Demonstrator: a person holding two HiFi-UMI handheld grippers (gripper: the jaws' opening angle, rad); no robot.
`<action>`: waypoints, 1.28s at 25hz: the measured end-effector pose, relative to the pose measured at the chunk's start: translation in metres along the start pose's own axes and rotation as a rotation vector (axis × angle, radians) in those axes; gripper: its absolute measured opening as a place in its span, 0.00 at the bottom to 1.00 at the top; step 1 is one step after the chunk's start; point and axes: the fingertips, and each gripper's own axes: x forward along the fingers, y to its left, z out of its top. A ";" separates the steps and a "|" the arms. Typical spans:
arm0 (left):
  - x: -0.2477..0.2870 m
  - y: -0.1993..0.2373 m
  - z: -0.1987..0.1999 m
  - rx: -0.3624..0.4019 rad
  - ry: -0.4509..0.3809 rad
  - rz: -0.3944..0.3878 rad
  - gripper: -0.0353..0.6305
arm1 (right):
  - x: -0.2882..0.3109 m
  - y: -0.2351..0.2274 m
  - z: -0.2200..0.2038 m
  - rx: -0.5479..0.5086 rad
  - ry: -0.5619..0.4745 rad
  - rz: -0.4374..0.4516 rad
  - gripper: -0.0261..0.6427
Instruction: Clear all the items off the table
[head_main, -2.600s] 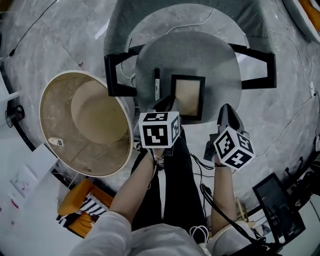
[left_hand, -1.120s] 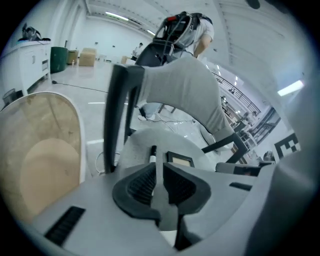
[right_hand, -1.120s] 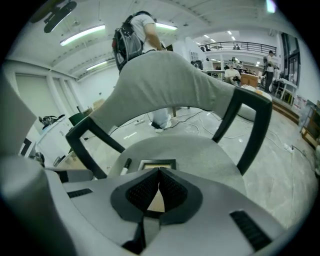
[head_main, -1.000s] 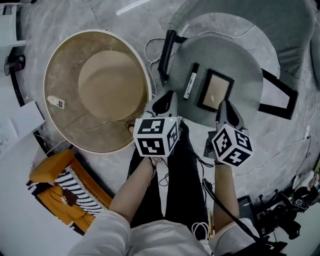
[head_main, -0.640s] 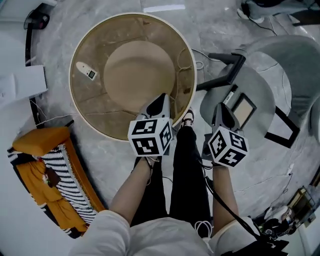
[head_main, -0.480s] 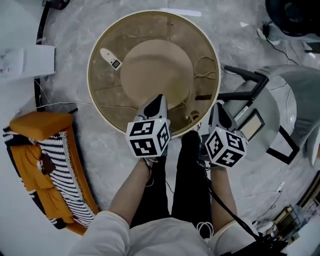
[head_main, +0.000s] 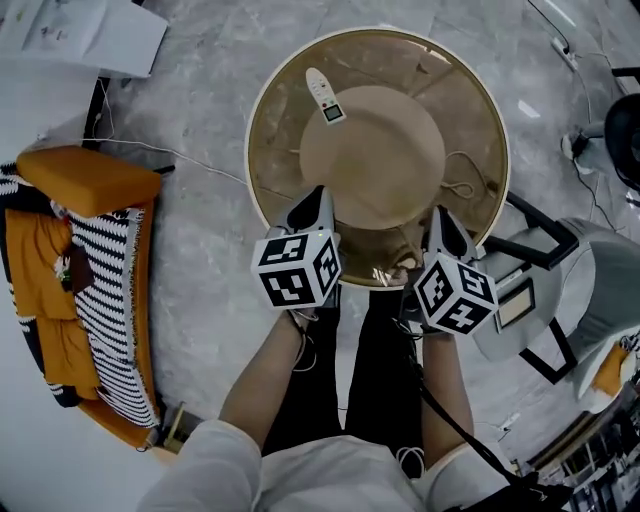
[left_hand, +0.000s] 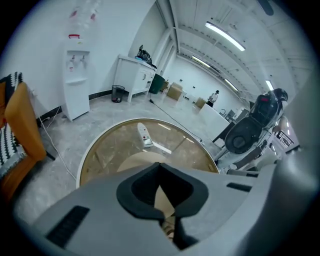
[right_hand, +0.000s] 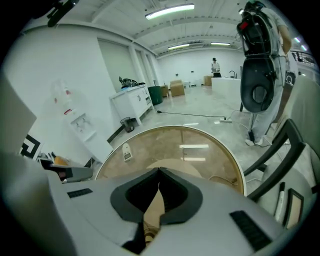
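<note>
A round glass-topped table (head_main: 256, 130) on a beige base lies ahead of me. A white remote-like device (head_main: 323, 97) rests on its far left part, also seen in the left gripper view (left_hand: 145, 136) and the right gripper view (right_hand: 126, 152). A thin cord loop (head_main: 462, 186) lies on the glass at the right. My left gripper (head_main: 319, 194) hangs over the table's near edge, shut and empty (left_hand: 160, 166). My right gripper (head_main: 438, 214) hangs beside it over the near right rim, shut and empty too (right_hand: 159, 171).
A small grey side table (head_main: 588, 300) with a picture frame (head_main: 517, 305) and a black chair frame (head_main: 535, 240) stand at the right. An orange cushion (head_main: 85, 180) and striped fabric (head_main: 105, 300) lie at the left. Cables run over the marble floor.
The view has swung from the small grey table with the pen and frame to the round glass table. Both grippers now point over its near edge, still side by side.
</note>
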 end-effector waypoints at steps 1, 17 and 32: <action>0.002 0.002 0.000 -0.008 0.001 0.000 0.06 | 0.003 0.001 0.001 -0.004 0.003 -0.003 0.07; 0.060 0.026 0.023 0.061 0.036 0.145 0.07 | 0.045 -0.009 0.011 0.008 0.046 -0.017 0.07; 0.164 0.046 0.066 -0.005 0.099 0.162 0.44 | 0.080 -0.009 0.018 0.044 0.067 -0.070 0.08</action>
